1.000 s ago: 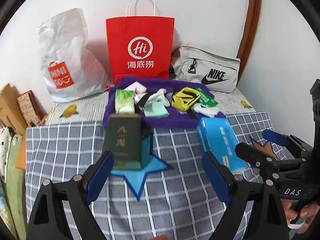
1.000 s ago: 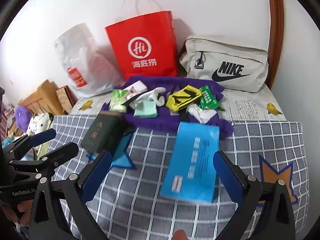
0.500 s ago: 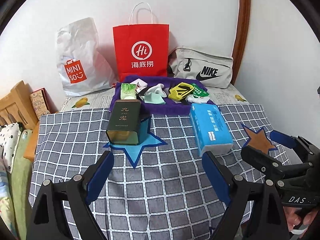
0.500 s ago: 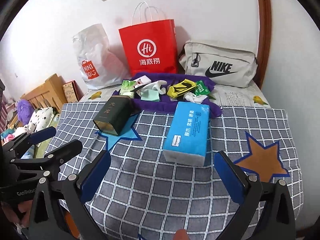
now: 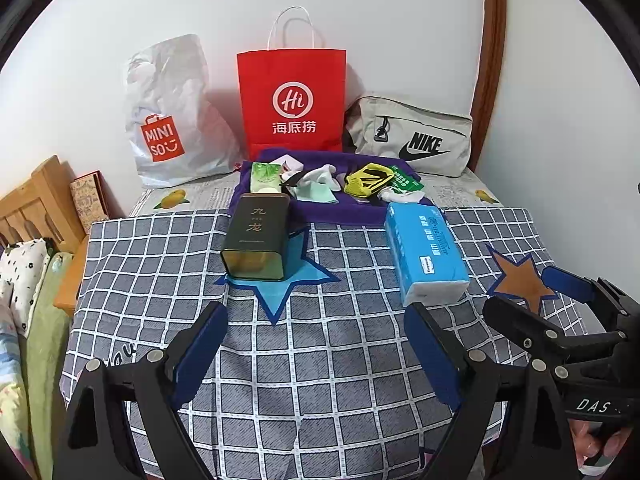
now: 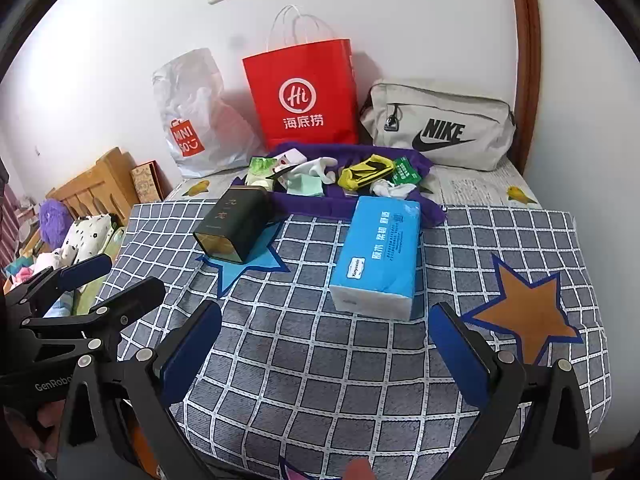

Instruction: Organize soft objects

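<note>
A blue tissue pack (image 5: pixel 426 254) (image 6: pixel 378 254) lies on the checked cloth (image 5: pixel 320 360) (image 6: pixel 320 360). A dark green tin (image 5: pixel 256 238) (image 6: pixel 234 224) lies on a blue star patch (image 5: pixel 280 284). Behind them a purple towel (image 5: pixel 332 216) (image 6: pixel 360 204) carries socks, a yellow-black item (image 5: pixel 368 180) (image 6: pixel 366 172), a mint cloth (image 5: pixel 316 192) and small packets. My left gripper (image 5: pixel 316 348) is open and empty, short of both. My right gripper (image 6: pixel 326 344) is open and empty too, in front of the tissue pack. Each gripper shows at the edge of the other's view.
A red paper bag (image 5: pixel 292 104), a white plastic bag (image 5: pixel 172 116) and a grey Nike pouch (image 5: pixel 412 140) stand against the wall. An orange star patch (image 6: pixel 528 312) lies right. A wooden bed frame (image 5: pixel 36 208) and bedding sit to the left.
Both grippers have pulled back from the tin and tissue pack, so the whole table now shows. Over the last half second neither has moved. Both stay open.
</note>
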Demonstrator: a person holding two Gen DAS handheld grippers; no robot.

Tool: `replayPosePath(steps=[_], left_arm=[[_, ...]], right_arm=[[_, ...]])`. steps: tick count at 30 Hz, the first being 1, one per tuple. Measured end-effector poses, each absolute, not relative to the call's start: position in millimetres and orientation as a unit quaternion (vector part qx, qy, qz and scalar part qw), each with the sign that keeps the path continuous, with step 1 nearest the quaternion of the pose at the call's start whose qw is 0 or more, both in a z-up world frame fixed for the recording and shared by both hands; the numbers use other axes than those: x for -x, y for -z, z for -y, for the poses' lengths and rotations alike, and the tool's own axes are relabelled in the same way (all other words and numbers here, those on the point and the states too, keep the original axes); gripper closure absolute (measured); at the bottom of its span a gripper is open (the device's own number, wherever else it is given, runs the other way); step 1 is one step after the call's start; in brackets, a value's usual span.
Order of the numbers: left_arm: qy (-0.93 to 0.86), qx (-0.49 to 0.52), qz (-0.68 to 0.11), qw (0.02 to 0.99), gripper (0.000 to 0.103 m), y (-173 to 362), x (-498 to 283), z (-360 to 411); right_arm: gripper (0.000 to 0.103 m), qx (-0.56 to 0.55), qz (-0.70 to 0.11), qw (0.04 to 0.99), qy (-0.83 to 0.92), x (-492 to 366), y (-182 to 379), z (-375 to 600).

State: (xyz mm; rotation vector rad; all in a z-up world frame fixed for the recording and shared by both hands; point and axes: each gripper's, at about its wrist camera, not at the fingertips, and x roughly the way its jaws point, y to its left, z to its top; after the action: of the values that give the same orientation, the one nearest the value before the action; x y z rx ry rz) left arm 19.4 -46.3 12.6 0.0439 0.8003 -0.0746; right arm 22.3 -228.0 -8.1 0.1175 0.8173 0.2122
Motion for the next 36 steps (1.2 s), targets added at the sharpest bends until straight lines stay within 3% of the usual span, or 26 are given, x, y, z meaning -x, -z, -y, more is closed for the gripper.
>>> replayPosePath(steps=[36], left_arm=[[0.018, -0.015, -0.382, 0.924, 0.014, -20, -14, 26]], right_arm=[[0.001, -0.048, -0.377, 0.923, -0.067, -16, -5, 245]])
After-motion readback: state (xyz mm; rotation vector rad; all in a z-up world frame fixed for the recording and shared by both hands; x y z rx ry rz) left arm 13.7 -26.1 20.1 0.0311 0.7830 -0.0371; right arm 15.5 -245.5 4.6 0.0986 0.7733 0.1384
